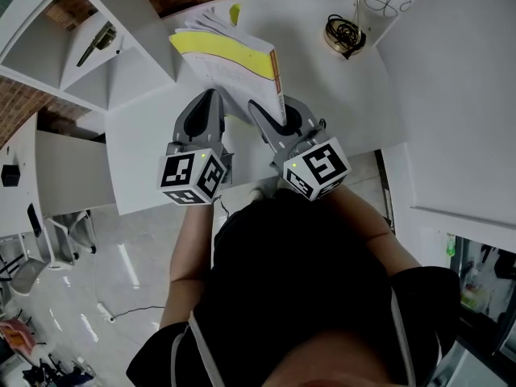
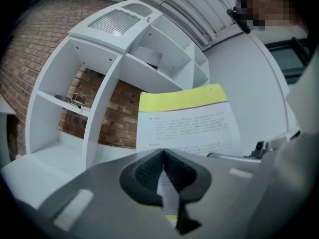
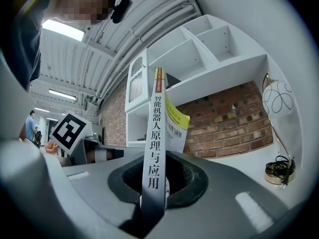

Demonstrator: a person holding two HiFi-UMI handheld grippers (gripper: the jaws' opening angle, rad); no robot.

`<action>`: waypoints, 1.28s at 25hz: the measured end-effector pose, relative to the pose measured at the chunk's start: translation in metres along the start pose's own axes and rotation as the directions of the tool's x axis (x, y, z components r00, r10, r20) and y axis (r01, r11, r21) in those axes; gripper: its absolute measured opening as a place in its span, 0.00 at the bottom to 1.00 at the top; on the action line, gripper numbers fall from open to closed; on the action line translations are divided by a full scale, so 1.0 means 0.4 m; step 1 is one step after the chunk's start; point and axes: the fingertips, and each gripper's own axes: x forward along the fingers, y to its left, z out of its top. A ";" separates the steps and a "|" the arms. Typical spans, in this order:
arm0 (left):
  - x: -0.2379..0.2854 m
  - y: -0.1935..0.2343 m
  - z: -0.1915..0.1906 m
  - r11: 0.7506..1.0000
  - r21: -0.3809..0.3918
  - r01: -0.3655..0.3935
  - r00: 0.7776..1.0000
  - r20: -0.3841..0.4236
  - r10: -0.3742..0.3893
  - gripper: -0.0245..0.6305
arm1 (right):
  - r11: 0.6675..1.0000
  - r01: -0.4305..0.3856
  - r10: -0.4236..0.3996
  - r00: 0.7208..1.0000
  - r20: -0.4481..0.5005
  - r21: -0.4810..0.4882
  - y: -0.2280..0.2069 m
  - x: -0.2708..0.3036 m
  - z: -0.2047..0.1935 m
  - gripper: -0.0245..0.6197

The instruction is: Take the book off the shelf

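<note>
The white shelf (image 1: 81,47) at the left stands well apart from the book (image 1: 234,55), which hangs fanned open over the white desk (image 1: 339,103), so the taking-off step looks done. The left gripper (image 2: 163,156) pinches a thin leaf or cover of the book with its jaws almost together, and the right gripper (image 3: 155,183) clamps the spine in narrow jaws. The next move probably calls for lowering both together so the leaf does not tear, clear of the coiled cable (image 1: 345,35) at the right.
</note>
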 end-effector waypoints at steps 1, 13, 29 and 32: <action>0.000 0.001 -0.002 1.000 -0.002 -0.001 1.000 -0.002 0.001 0.04 | 1.000 0.002 -0.002 1.000 -0.003 0.001 0.000 0.000 -0.002 0.14; 0.007 -0.007 -0.022 1.000 -0.029 0.004 1.000 -0.017 -0.004 0.04 | 1.000 0.018 -0.018 0.999 -0.041 -0.019 -0.007 -0.002 -0.026 0.14; 0.006 -0.010 -0.019 1.000 -0.025 0.004 1.000 -0.021 -0.005 0.04 | 1.000 0.015 -0.016 0.999 -0.042 -0.018 -0.012 0.000 -0.020 0.14; 0.003 -0.009 -0.017 1.000 -0.022 0.004 1.000 -0.023 -0.004 0.04 | 1.000 0.017 -0.018 0.999 -0.041 -0.015 -0.013 0.001 -0.017 0.14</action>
